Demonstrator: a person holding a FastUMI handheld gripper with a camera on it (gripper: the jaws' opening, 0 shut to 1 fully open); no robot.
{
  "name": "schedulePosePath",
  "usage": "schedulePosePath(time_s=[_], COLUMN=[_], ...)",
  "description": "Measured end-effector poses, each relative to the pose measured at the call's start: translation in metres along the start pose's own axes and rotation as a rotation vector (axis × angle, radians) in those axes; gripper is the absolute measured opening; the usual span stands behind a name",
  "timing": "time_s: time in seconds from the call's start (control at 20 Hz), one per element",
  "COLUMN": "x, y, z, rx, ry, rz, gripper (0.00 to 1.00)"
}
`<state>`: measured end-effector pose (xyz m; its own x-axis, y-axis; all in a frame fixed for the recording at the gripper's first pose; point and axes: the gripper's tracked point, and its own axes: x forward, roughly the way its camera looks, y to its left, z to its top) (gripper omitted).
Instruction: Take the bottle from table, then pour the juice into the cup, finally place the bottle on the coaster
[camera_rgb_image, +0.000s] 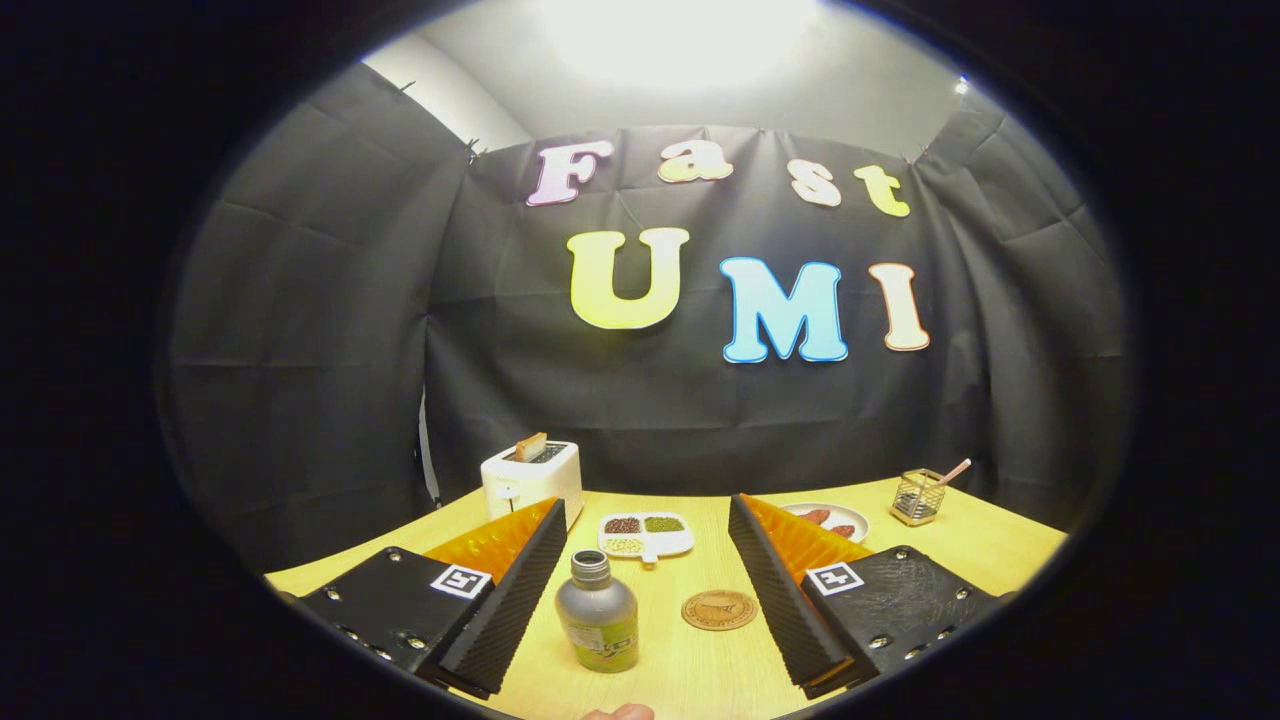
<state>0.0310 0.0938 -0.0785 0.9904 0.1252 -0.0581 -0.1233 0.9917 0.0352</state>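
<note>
Bottle (597, 611) stands upright on the wooden worktop (690, 650), between the tool's (646, 580) two fingers, nearer the left one but touching neither. Tool is wide open, nothing held. L to R: a white toaster (531, 483) w/ a slice of toast (530, 446) sticking up sits at the far left, beyond the left finger. A divided white dish (646, 536) w/ beans or grains sits beyond the bottle. A round coaster (719, 609) lies flat just right of the bottle, near the right finger. A plate (830, 520) w/ reddish food, prob. meat, peeks behind the right finger. A wire-mesh holder (919, 496) w/ a handle poking out stands far right.
</note>
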Motion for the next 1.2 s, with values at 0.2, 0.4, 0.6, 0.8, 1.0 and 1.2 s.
schedulePosePath(time_s=[0.2,0.4,0.6,0.8,1.0,1.2], x=[0.011,0.021,0.032,0.039,0.043,0.045], y=[0.008,0.019,0.026,0.032,0.036,0.042], z=[-0.021,-0.041,-0.066,-0.094,-0.116,-0.140], rx=[-0.001,-0.013,-0.012,-0.012,-0.003,-0.019], ry=[0.034,0.067,0.109,0.168,0.217,0.282], rz=[0.000,0.013,0.007,-0.002,-0.010,-0.014], gripper=[0.99,0.99,0.99,0.99,0.99,0.99])
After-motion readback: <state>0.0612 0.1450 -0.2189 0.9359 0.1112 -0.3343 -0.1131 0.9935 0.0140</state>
